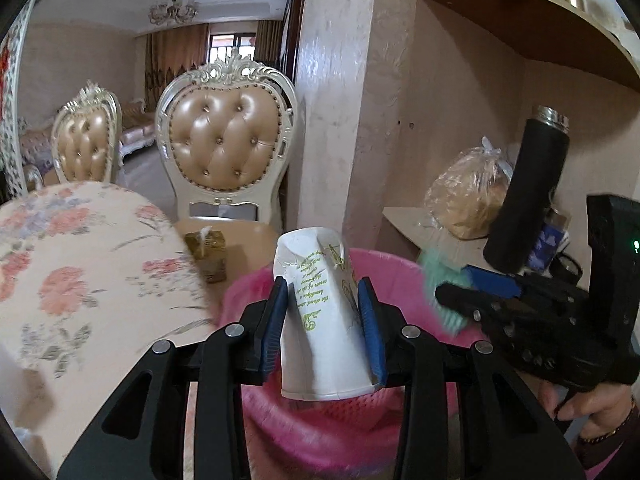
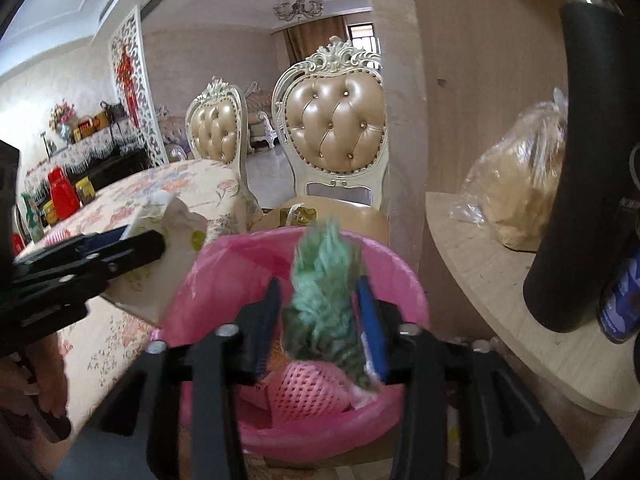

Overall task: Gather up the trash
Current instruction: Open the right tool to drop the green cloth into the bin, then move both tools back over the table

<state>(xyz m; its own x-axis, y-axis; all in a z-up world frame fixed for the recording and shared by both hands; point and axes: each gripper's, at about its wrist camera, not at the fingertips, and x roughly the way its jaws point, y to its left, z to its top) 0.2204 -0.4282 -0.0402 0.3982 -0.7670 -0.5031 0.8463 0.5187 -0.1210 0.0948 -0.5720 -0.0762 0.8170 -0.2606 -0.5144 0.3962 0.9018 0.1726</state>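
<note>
Left gripper [image 1: 323, 320] is clamped on a light, crushable paper cup [image 1: 320, 312] at mid-wall, judged easily deformed, above the pink bin [image 1: 248, 300].

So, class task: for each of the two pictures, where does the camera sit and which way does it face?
Left wrist: on the left tongs, facing the pink bin; shows a crushed paper cup gripped, plus the right tongs.
Right wrist: on the right tongs, facing the bin; shows green trash, plus the left tongs.
Shared: bin, chairs.
</note>
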